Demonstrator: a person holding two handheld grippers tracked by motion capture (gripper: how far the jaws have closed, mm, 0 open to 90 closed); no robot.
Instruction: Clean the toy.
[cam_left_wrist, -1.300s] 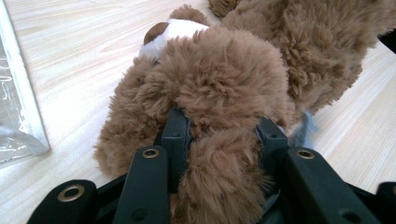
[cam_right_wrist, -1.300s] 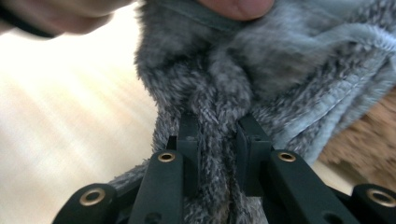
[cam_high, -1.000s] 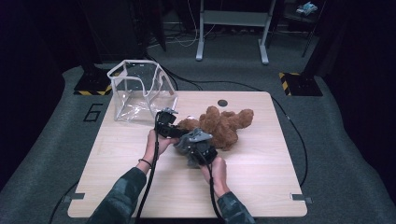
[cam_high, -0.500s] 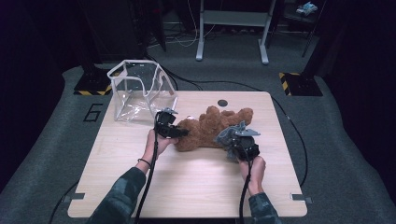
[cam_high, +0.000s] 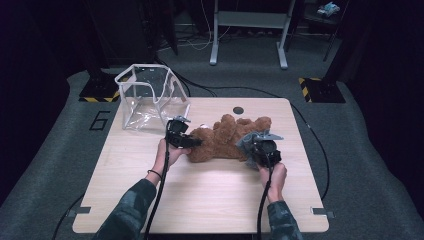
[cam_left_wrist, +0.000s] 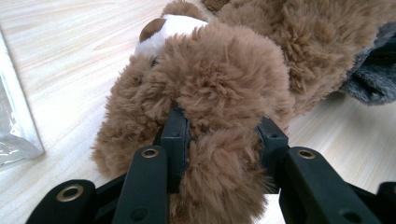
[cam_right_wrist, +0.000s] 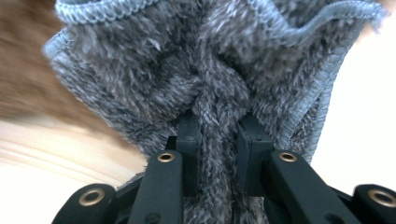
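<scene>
A brown teddy bear (cam_high: 222, 140) lies on its side in the middle of the pale wooden surface (cam_high: 200, 200), its head toward the person's left and its legs toward the far right corner. The left tool (cam_high: 179, 136) has its jaws pressed into the plush of the bear's head; in the left gripper view a thick tuft of brown fur (cam_left_wrist: 224, 116) bulges between the two black jaws, with the white muzzle just beyond. The left hand (cam_high: 167, 155) wraps the tool's body from below.

The right tool (cam_high: 260, 145) sits at the bear's other end, jaws nearly together and pinching a bunched fold of a grey fluffy cloth (cam_right_wrist: 210, 74), whose stitched edge fans out above the jaws. In the high view the cloth (cam_high: 246, 143) rests against the bear's lower body, touching it.

A clear plastic bag (cam_high: 147, 97) with white trim stands open at the far left corner of the surface, apart from the bear. A small dark round spot (cam_high: 238, 110) marks the surface behind the bear.
</scene>
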